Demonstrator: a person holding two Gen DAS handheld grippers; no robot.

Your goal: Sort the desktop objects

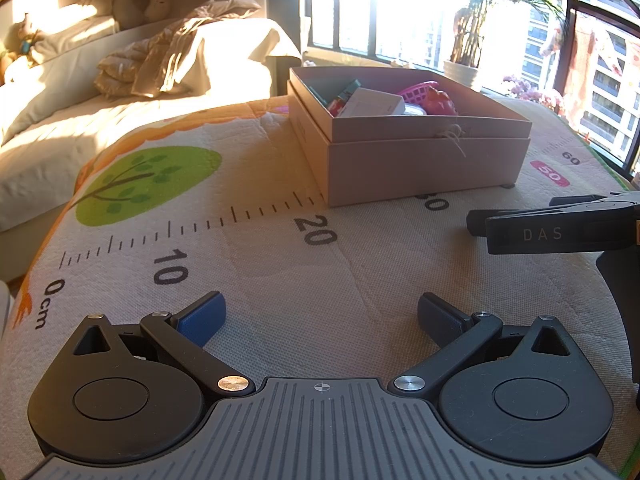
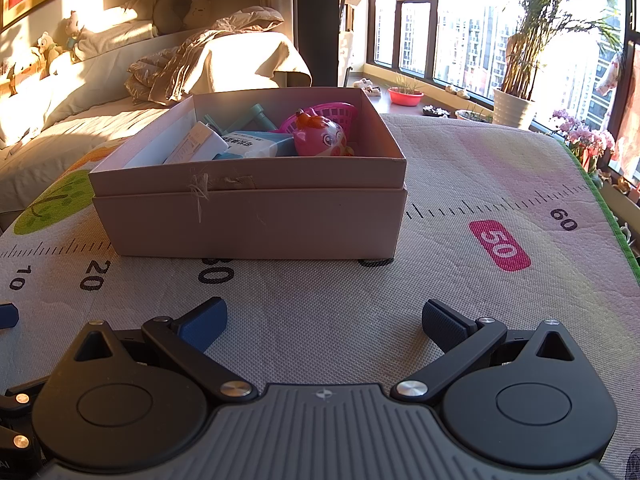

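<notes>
An open cardboard box stands on the ruler-printed mat. Inside it lie a pink round toy, a pink basket, a white carton, a blue-and-white pack and a teal piece. My left gripper is open and empty, low over the mat, short of the box. My right gripper is open and empty, in front of the box. The right gripper shows from the side in the left wrist view.
The play mat has a green tree print at the left and a green edge at the right. A sofa with blankets is behind. Potted plants stand along the window sill.
</notes>
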